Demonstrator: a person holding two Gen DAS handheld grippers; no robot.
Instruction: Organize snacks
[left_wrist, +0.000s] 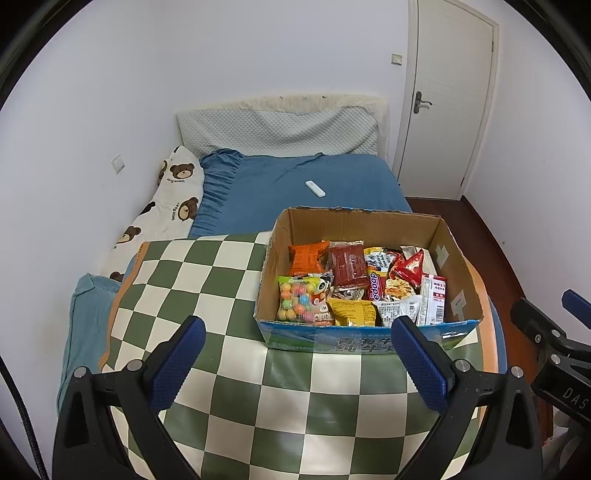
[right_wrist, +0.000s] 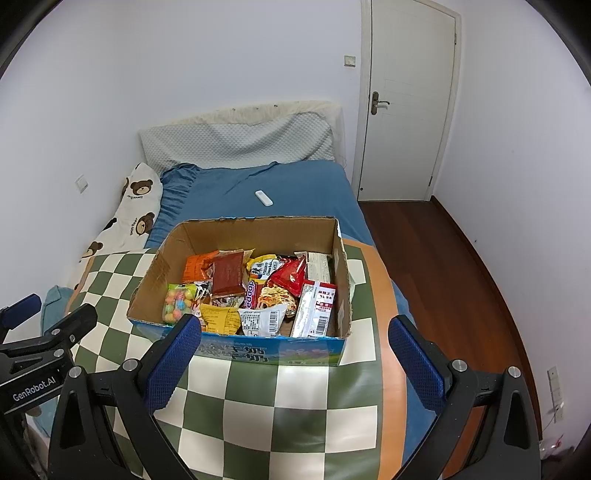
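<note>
An open cardboard box (left_wrist: 458, 254) (right_wrist: 155, 277) sits on a green-and-white checkered mat (left_wrist: 207, 280) (right_wrist: 258, 398) on the bed. It holds several snack packets: an orange bag (left_wrist: 308, 256), a dark red packet (left_wrist: 347, 266), a candy-ball bag (left_wrist: 297, 301), a yellow bag (left_wrist: 351, 312) and a red triangular packet (left_wrist: 410, 267). My left gripper (left_wrist: 299, 354) is open and empty, just in front of the box. My right gripper (right_wrist: 295, 358) is open and empty, also in front of the box. Each gripper shows at the edge of the other's view.
The blue bed sheet (left_wrist: 295, 184) carries a white remote (left_wrist: 315, 188) (right_wrist: 263, 198). A bear-print pillow (left_wrist: 166, 206) lies at the left by the wall. A grey headboard cushion (left_wrist: 277, 129) is behind. A white door (right_wrist: 406, 99) and wood floor (right_wrist: 443, 266) are at the right.
</note>
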